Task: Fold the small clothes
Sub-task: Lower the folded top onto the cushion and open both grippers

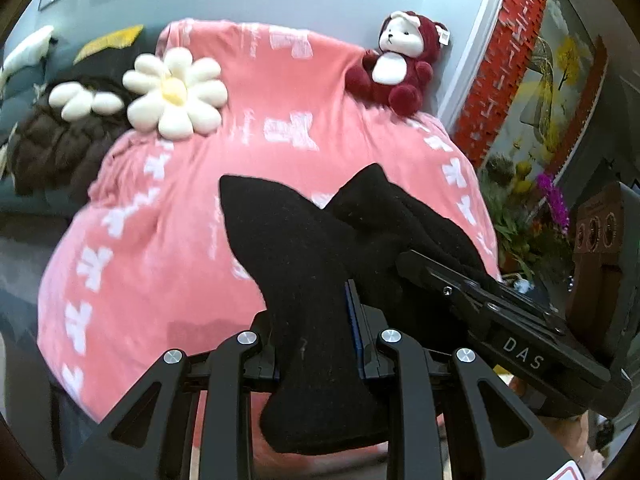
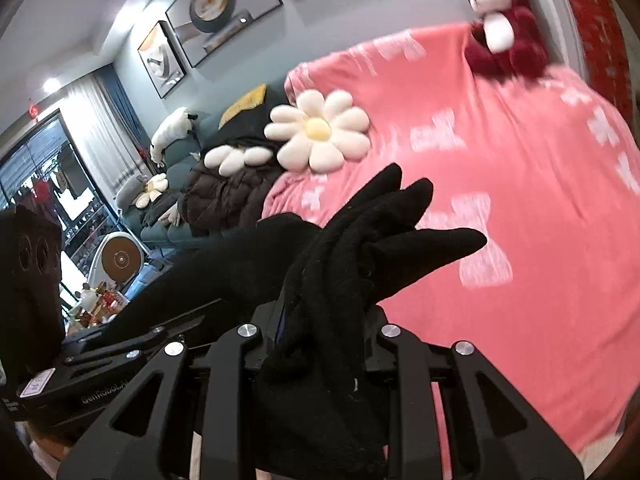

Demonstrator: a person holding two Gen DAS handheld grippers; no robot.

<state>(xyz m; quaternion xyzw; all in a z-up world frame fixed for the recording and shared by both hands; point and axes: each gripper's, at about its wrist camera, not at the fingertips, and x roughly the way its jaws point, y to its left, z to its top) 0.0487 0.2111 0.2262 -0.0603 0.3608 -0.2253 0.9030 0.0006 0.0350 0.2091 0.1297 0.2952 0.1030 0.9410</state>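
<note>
At the far left of the left wrist view, a brown jacket (image 1: 60, 140) is seen heaped on a grey-blue sofa (image 1: 24, 80), with a small white flower cushion (image 1: 82, 100) lying on it. Just to the right, a larger flower cushion (image 1: 176, 92) rests against a pink blanket (image 1: 168, 248) printed with white marks, which is spread over the seat and back. At the blanket's far right corner a dark red and white plush toy (image 1: 400, 64) is propped against the wall. Further right, a red decoration (image 1: 504, 64) and flowers (image 1: 528, 200) are visible.

A black glove (image 1: 288, 264) is held up off the blanket, in the near middle. In the left view, the left gripper (image 1: 316, 344) is clamped on one end of it, a blue pad showing beside the cloth. The right gripper (image 1: 516, 332) is seen to the right, close by, its fingers hidden in the black cloth.

In the right wrist view, framed pictures (image 2: 216, 12) hang on the far wall and a window (image 2: 44, 168) is seen at the left. The left gripper (image 2: 132, 344) appears at the near left. The right gripper (image 2: 320, 340) is closed on the glove (image 2: 360, 248), whose finger tips point up and to the right over the blanket (image 2: 520, 208). The plush toy (image 2: 500, 28) is blurred at the top right.
</note>
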